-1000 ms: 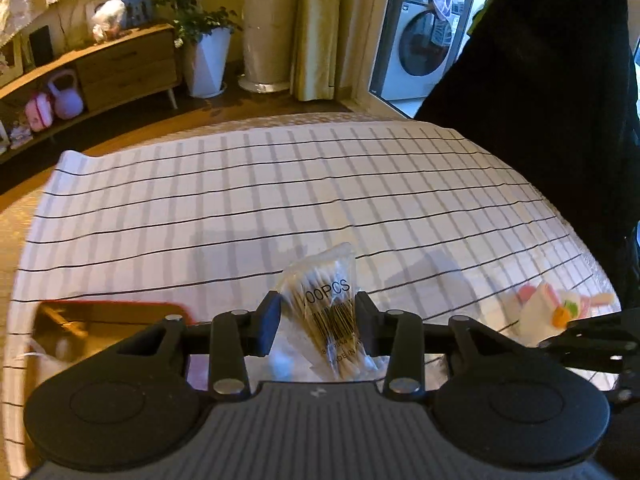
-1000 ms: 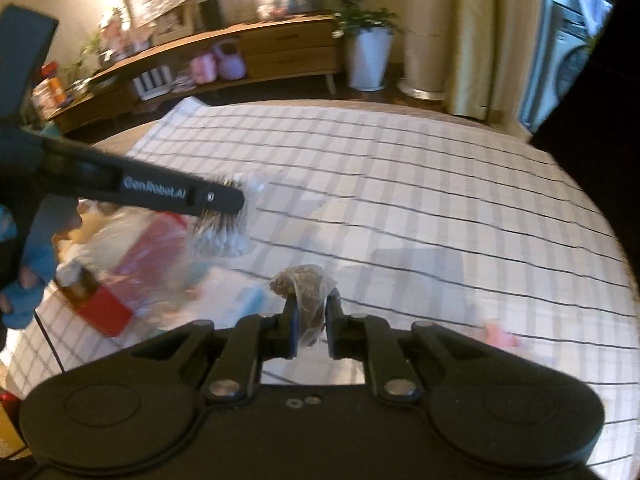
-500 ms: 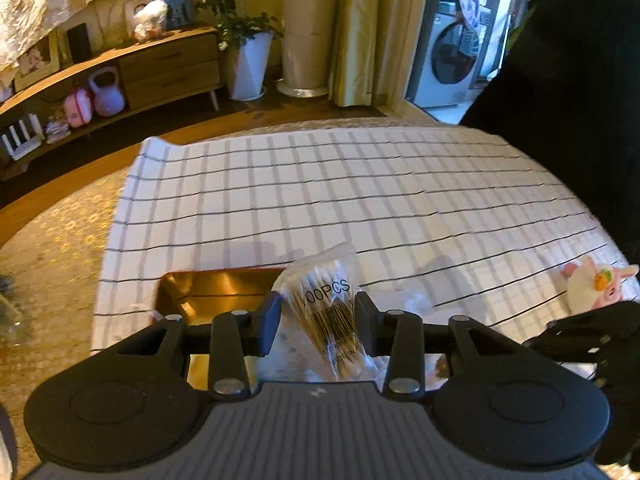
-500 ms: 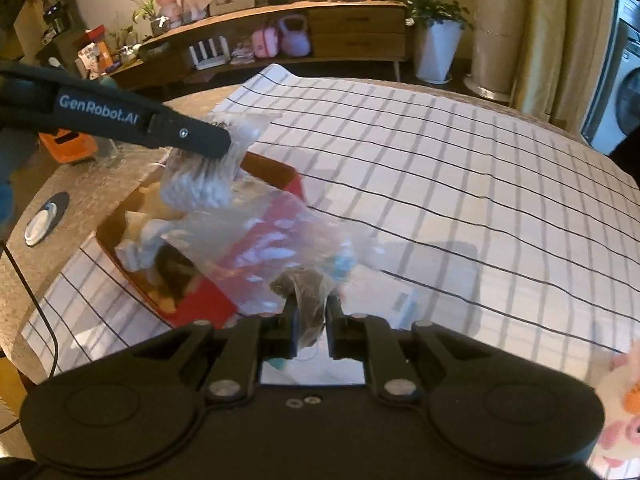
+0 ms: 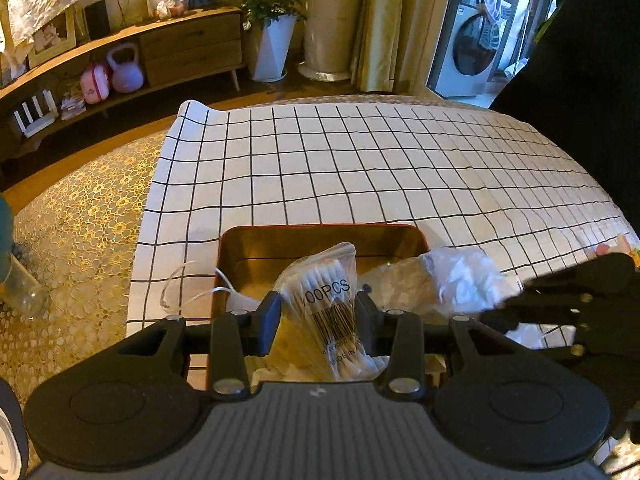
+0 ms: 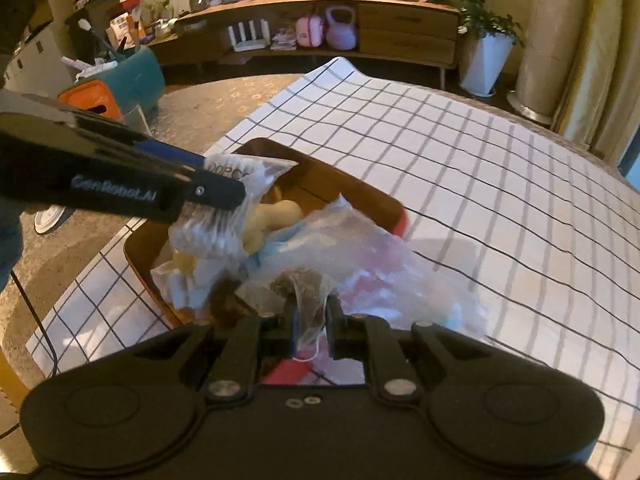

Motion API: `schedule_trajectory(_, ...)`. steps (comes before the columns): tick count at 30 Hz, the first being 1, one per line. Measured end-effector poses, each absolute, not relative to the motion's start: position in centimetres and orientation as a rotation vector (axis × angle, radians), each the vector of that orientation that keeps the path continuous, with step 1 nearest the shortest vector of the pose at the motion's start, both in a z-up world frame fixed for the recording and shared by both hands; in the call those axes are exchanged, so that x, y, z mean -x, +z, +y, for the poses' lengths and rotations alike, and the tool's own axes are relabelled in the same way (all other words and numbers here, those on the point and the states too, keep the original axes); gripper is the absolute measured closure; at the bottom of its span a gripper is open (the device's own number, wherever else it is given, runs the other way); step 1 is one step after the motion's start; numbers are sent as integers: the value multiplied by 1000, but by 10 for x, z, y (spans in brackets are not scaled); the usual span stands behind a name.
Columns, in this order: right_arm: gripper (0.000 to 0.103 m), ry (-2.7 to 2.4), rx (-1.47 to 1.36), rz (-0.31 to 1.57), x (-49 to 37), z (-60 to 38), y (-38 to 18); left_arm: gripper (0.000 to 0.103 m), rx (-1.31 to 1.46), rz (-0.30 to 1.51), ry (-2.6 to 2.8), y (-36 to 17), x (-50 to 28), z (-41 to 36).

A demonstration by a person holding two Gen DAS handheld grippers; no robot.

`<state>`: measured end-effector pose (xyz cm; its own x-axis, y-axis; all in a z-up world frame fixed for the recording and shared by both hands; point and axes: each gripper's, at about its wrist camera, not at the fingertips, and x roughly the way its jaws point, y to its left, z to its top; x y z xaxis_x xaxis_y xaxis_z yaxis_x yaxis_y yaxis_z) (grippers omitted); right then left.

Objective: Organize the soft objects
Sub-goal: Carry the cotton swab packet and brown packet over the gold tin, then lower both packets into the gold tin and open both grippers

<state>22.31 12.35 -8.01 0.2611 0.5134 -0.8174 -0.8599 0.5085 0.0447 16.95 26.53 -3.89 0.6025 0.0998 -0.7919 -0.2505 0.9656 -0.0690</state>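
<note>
1. The left gripper [image 5: 316, 322] has its jaws partly closed on a clear bag of cotton swabs [image 5: 326, 316], pads pressing both sides; the bag hangs over the red tray [image 5: 320, 232].
2. The right gripper [image 6: 311, 322] has its jaws nearly together, pinching a small mesh pouch of brown material [image 6: 302, 286] with a white string below it.
3. A crinkled clear plastic bag [image 6: 360, 264] lies blurred in front of the right gripper, over the tray's near corner.
4. Inside the tray rest a yellow bone-shaped soft toy [image 6: 272, 220] and pale cloth items.
5. The tray sits on a white black-grid cloth [image 5: 360, 168] covering part of a gold-patterned tabletop [image 5: 80, 216].
6. Beyond stand a wooden sideboard [image 5: 160, 48], a purple kettlebell [image 5: 126, 68], a potted plant [image 5: 272, 24], curtains and a washing machine [image 5: 472, 44].
</note>
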Motion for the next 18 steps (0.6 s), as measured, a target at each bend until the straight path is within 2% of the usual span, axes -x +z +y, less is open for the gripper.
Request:
schedule_trajectory(14, 90, 967, 528, 972, -221, 166, -116, 64, 158, 945, 123, -65, -185, 272)
schedule_trajectory(18, 87, 955, 523, 979, -221, 169, -117, 59, 167, 941, 111, -71, -188, 272)
